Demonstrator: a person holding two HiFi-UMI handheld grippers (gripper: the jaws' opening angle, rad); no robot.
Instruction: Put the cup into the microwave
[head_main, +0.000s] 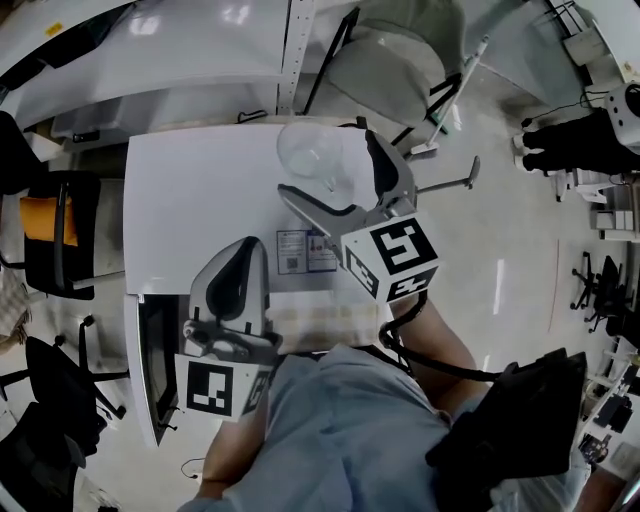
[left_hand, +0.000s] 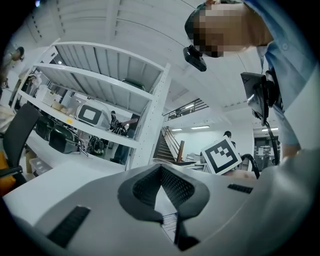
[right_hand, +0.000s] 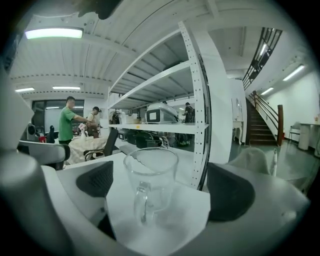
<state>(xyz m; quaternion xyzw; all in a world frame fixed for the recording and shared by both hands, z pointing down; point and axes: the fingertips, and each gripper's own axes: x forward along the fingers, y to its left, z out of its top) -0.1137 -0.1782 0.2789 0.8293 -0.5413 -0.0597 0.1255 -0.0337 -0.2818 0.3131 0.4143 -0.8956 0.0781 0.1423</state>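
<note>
Right tool (right_hand: 161, 189): jaws stood wide apart with nothing gripped, one pad on either side of the clear glass cup (right_hand: 150, 172), neither touching it.
Cup: upright on the white surface (head_main: 200, 190), handle turned toward the tool, apparently so the jaws could close on its body; not yet in the microwave.
Left tool (left_hand: 165, 200): pads pressed together, empty, held near the person's body, seemingly kept out of the way.
Microwave (head_main: 155, 365): probably the dark-windowed unit at the surface's near left edge, well apart from the cup.
Right arm (head_main: 440, 340): forearm reached forward over the surface, tool pointing away from the body.
Left arm: tucked close, tool aimed forward.
</note>
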